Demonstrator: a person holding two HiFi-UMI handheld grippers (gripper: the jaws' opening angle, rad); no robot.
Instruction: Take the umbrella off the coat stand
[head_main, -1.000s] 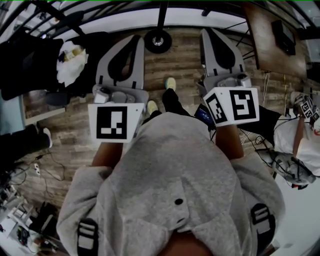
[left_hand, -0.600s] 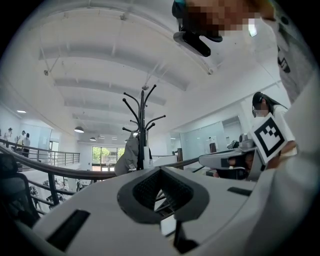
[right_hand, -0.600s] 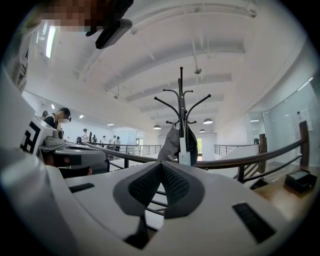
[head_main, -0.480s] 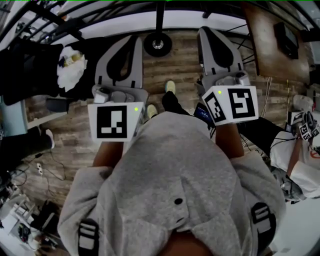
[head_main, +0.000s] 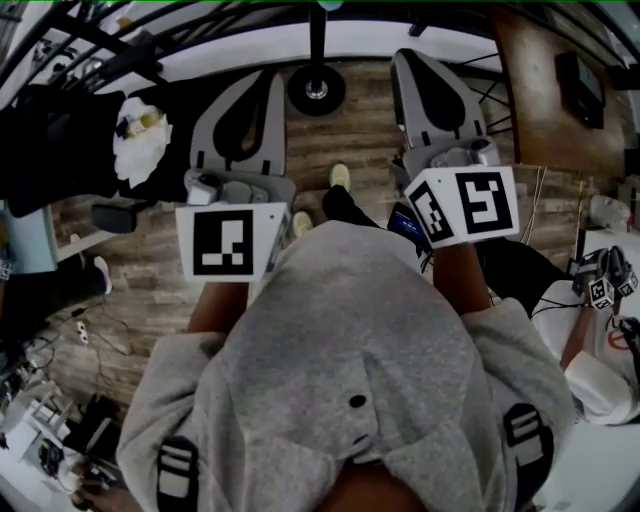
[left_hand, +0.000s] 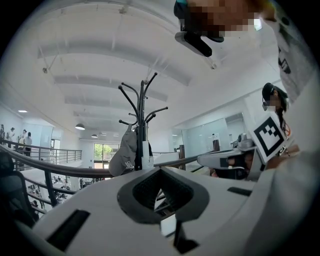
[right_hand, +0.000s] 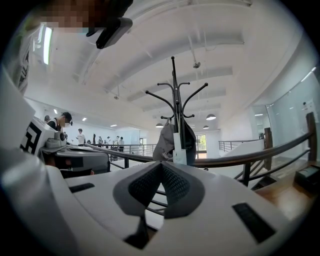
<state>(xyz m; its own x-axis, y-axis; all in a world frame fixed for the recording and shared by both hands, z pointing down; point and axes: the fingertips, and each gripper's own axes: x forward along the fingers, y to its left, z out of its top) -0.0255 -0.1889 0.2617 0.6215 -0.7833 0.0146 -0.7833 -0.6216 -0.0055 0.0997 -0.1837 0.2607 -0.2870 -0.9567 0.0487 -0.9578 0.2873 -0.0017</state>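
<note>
In the head view your left claw (head_main: 266, 82) and right claw (head_main: 412, 62) have edged nearer the base of the coat stand (head_main: 316, 88), so you are still approaching. The left gripper view shows that claw shut and empty, with the umbrella (left_hand: 146, 162), seemingly the pale folded piece on the pole beside a cap (left_hand: 124, 155), well ahead. The right gripper view shows the same: jaws together on nothing.

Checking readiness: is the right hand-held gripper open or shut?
Shut. In its own view the right hand-held gripper has its jaw tips together, nothing between them.
</note>
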